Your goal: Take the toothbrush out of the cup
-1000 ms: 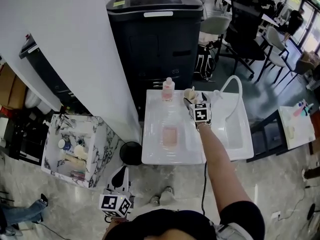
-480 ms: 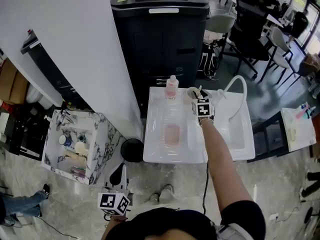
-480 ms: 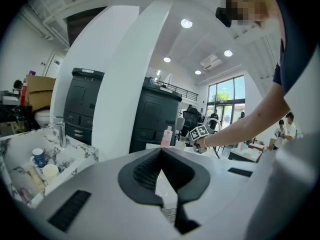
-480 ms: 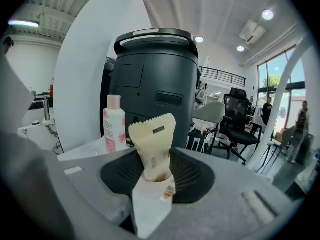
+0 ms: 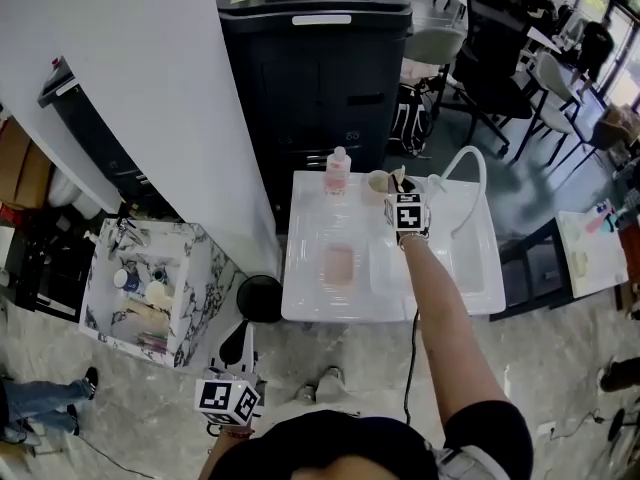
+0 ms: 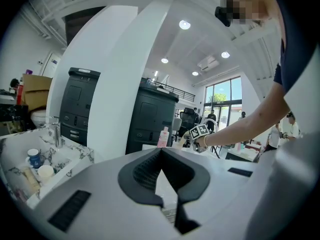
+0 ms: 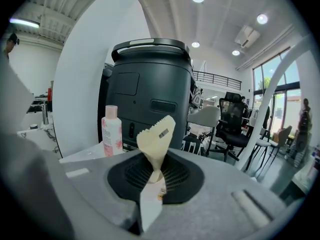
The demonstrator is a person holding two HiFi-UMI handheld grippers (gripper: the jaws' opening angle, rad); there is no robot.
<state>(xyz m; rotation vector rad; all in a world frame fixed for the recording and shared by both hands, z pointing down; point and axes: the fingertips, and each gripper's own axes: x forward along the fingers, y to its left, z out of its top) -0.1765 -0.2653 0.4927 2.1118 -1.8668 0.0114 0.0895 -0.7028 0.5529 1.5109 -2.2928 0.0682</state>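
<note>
In the head view, our right claw [image 5: 398, 190] reaches out over the far side of the white table [image 5: 310, 303]. The cup [image 5: 377, 182] stands just beside it. A pink bottle [image 5: 337, 171] is a bit further left. What the claw holds is too small to pick out here. Our left claw [image 5: 238, 348] hangs low, near our body and well apart from all that.

In the left gripper view, the left claw's two black jaws touch at the tips. Nothing is between them. Far off we see the right claw [image 6: 199, 132] and the pink bottle [image 6: 164, 136].

In the right gripper view, the jaws have just been closing. Now they pinch the toothbrush [image 7: 156, 134], or what we take for it. It is a thin, cream thing with a zigzag top, maybe in a wrapper. It stands up from the jaws and leans a little to the right at the top. A white part goes on down below the jaws. The cup does not show here, so we can't tell if the bottom end is out of it.

To do this step well, we think we should keep the pinch tight. We should lift straight up and go slowly. Then the bottom end won't catch the rim and tip the cup. The pinch is on a thin part, so it may twist if we hurry.
</note>
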